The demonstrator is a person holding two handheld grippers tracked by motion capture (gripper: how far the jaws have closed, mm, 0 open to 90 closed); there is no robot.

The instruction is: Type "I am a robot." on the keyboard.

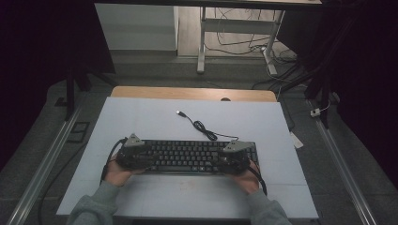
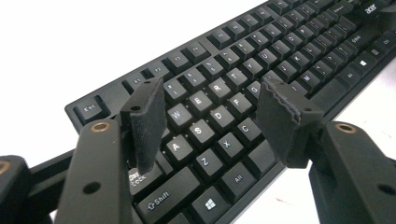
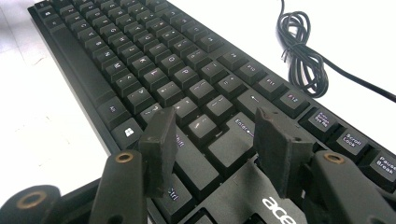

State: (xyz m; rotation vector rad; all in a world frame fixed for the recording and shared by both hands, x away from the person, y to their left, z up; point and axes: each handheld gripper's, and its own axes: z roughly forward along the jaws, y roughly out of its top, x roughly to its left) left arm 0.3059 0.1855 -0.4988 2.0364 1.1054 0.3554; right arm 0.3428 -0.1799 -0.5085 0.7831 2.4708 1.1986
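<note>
Keyboard (image 1: 187,157) beneath both grippers' parted, seemingly empty jaws, coiled cable (image 1: 204,127) just behind.

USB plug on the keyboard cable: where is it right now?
High view: the USB plug lies on the white mat, beyond the keyboard and slightly left of centre, past the coiled cable.

This looks like a lab or test room. A white board (image 1: 141,117) covers a small wooden table (image 1: 192,93), metal rails (image 1: 42,164) run along the grey floor, and loose cables (image 1: 244,44) lie under a desk frame (image 1: 202,42).
</note>
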